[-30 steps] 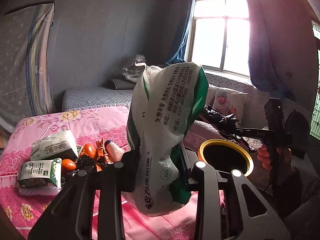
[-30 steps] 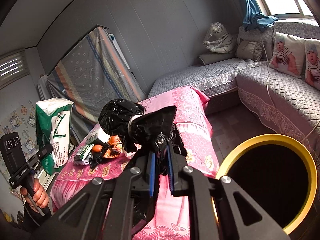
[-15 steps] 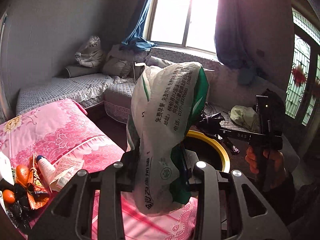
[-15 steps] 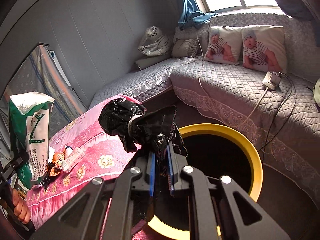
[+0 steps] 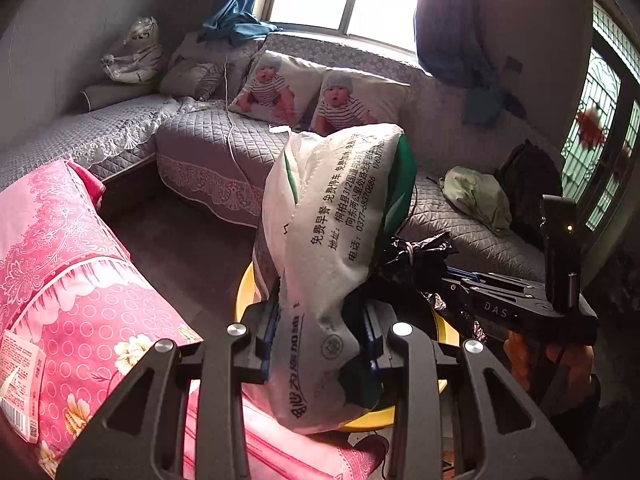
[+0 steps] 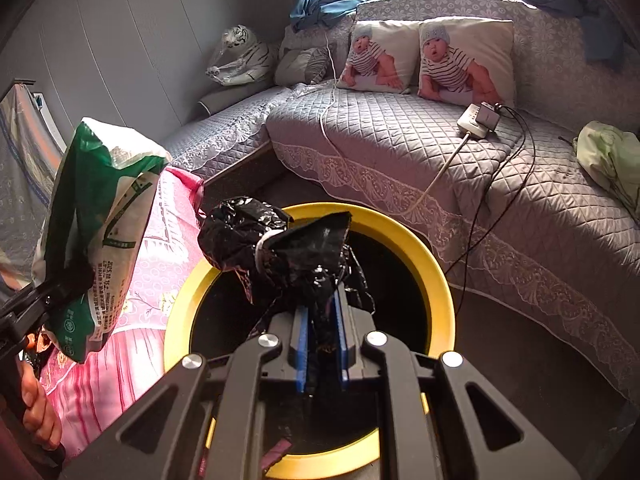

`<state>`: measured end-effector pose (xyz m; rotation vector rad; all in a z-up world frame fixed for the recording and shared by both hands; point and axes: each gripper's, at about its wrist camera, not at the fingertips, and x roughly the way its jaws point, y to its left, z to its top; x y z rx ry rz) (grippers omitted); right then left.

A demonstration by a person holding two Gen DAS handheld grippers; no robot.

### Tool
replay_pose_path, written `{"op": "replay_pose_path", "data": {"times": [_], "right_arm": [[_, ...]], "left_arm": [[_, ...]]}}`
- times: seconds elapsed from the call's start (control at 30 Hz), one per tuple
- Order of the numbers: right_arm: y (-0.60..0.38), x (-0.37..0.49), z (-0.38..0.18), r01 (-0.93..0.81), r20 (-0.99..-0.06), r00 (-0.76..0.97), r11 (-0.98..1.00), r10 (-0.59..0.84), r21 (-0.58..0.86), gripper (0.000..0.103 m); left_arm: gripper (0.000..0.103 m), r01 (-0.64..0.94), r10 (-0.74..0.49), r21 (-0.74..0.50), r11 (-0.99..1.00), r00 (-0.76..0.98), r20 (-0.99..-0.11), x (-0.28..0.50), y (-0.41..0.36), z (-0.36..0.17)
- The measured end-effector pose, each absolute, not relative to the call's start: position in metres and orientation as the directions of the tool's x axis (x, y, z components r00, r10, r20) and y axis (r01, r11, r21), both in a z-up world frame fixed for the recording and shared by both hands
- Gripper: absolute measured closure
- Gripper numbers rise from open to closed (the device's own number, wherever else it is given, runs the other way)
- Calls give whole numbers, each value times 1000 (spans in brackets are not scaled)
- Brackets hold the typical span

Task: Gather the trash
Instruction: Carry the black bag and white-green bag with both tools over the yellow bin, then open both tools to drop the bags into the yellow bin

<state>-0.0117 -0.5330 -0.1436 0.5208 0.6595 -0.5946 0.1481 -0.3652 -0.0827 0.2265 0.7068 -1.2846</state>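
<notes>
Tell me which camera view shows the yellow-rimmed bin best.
The right wrist view: the yellow-rimmed bin shows nearly its whole ring and dark opening, with only the black plastic bag overlapping it. In the left wrist view, the white and green bag hides most of it; only arcs show.

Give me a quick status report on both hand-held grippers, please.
Left hand-held gripper shut on white-green bag. Right hand-held gripper shut on black bag, over yellow-rimmed bin. Nothing blocking the bin mouth.

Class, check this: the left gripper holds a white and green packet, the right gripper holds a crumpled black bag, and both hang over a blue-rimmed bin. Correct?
Not quite. The bin has a yellow rim, as the right wrist view shows. The left gripper does hold the white and green packet, and the right gripper the crumpled black bag.
</notes>
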Motion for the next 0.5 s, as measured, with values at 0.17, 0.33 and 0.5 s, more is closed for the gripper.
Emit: {"op": "replay_pose_path", "data": {"times": [0.17, 0.33, 0.5], "right_arm": [[-541, -12, -153, 668, -713, 618, 699, -331, 255, 93], [-545, -13, -157, 678, -721, 610, 688, -330, 259, 91], [-549, -19, -152, 697, -709, 609, 666, -355, 266, 68]], "left_arm": [[72, 930, -784, -233, 286, 87, -614, 144, -386, -94], [67, 926, -780, -234, 295, 92, -619, 142, -397, -95], [34, 906, -788, -266, 328, 107, -606, 147, -391, -94]]}}
